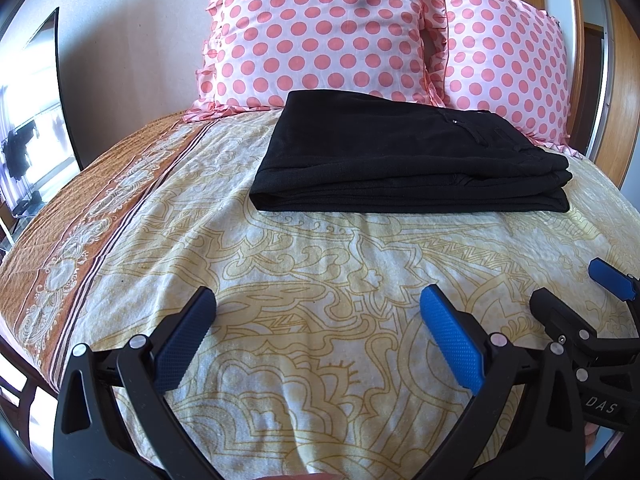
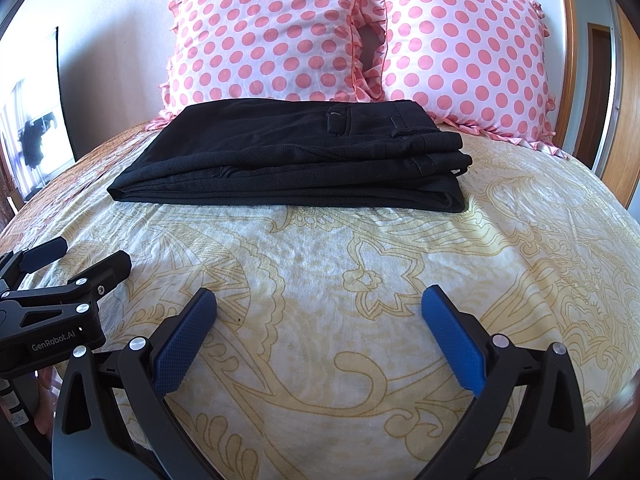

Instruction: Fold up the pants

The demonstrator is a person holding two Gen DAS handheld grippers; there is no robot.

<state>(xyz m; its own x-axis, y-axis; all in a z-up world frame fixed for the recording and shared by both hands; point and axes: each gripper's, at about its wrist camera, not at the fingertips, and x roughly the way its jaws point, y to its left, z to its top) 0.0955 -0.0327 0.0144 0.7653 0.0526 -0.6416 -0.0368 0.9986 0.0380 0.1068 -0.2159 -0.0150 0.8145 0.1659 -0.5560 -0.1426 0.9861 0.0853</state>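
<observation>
Pants folded, claws idle

Pants (image 2: 292,156) lie stacked on the bed (image 2: 360,280), ahead of both claws, long axis crosswise. Left claw (image 1: 318,336) and right claw (image 2: 319,336) gape wide, empty, well apart from them.

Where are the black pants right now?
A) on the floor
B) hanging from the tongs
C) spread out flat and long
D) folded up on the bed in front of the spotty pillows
D: the black fabric pants lie as a stacked, folded bundle on the yellow patterned bedspread, before the pink polka-dot pillows, with both tongs open and empty.
</observation>
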